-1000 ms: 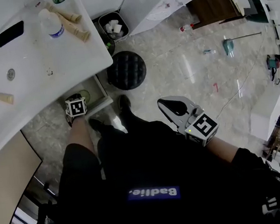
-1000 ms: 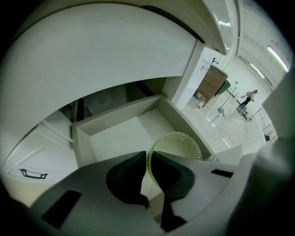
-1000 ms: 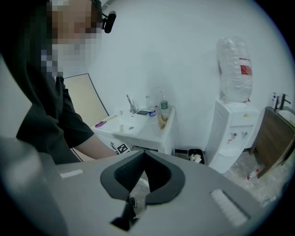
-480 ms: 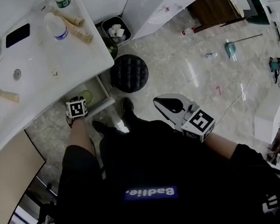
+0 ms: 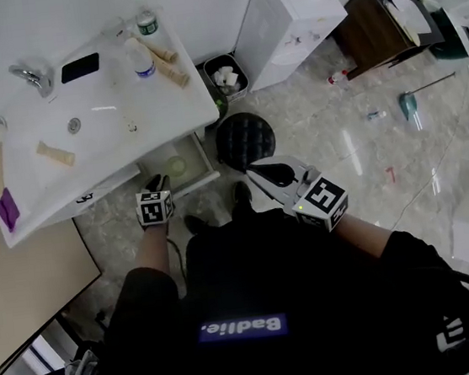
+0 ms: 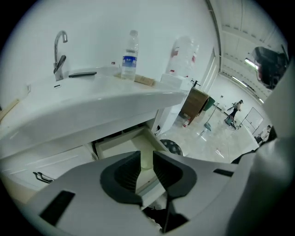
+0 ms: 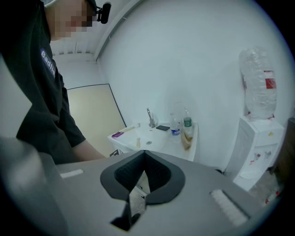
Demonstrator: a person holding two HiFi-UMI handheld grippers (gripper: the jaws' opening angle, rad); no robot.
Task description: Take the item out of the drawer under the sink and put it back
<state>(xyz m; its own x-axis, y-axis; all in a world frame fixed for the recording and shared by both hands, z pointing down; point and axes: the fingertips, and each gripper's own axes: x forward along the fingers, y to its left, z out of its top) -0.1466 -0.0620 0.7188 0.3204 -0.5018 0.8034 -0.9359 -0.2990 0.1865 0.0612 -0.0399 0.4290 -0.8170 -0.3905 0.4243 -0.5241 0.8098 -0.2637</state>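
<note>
The drawer (image 5: 208, 162) under the white sink (image 5: 101, 135) stands pulled out, and a pale green round item (image 5: 177, 166) lies inside it. My left gripper (image 5: 156, 184) hovers just in front of the drawer's left front corner. In the left gripper view the drawer (image 6: 115, 144) shows beyond the left gripper (image 6: 146, 156), whose jaws stand a narrow gap apart with nothing held. My right gripper (image 5: 265, 173) hangs to the right of the drawer, near the stool. Its jaws meet at the tips in the right gripper view (image 7: 145, 154), empty.
A black round stool (image 5: 246, 141) stands right of the drawer, with a small bin (image 5: 225, 77) and a water dispenser (image 5: 281, 15) behind. A faucet (image 5: 30, 76), phone (image 5: 80, 67) and bottle (image 5: 142, 59) sit on the sink top. A beige panel (image 5: 24, 268) is at the left.
The head view has pulled back, showing more of the sink. My left gripper has drawn slightly away from the drawer. My right gripper has moved left, closer to the stool and drawer.
</note>
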